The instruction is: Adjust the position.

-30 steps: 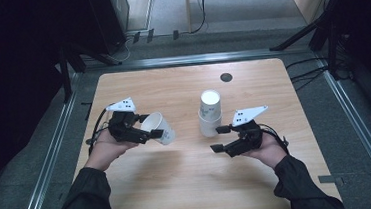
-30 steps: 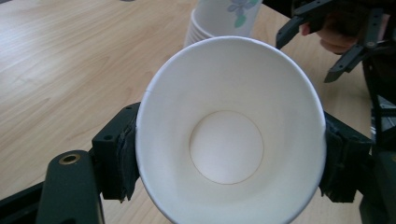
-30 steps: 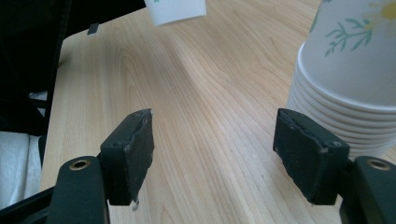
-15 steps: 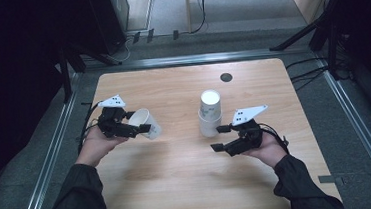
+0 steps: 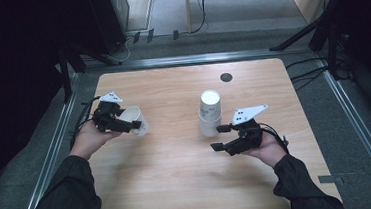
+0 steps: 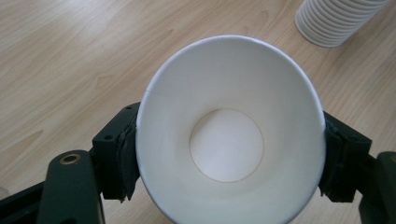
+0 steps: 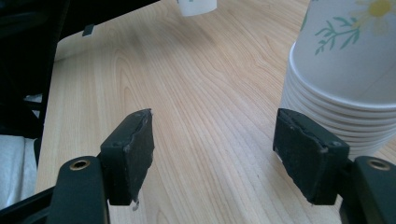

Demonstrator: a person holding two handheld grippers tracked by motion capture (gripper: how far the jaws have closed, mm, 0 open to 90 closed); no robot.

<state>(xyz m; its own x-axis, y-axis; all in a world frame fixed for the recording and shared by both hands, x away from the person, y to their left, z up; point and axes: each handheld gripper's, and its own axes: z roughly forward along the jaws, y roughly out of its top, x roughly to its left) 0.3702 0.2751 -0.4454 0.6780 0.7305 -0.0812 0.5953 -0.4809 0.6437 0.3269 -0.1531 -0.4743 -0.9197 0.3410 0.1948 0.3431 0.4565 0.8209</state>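
A single white paper cup (image 5: pixel 137 121) is tilted on its side at the table's left, and my left gripper (image 5: pixel 131 125) is shut on it. In the left gripper view the cup's open mouth (image 6: pixel 229 140) faces the camera, with a pad pressed on each side of its wall. A stack of upside-down white paper cups (image 5: pixel 210 113) with a flower print stands at mid-table. My right gripper (image 5: pixel 219 138) is open, just right of and in front of the stack. In the right gripper view the stack (image 7: pixel 345 84) stands beside the right-hand pad (image 7: pixel 308 154), with bare wood between the jaws.
The wooden table (image 5: pixel 180 185) has a small dark round disc (image 5: pixel 226 77) near its far edge. Metal rails (image 5: pixel 52 160) frame the table on both sides. Cables and dark stands lie on the floor beyond the far edge.
My left gripper has carried the cup leftward, away from the stack and toward the table's left edge. The right gripper and the stack have stayed put.
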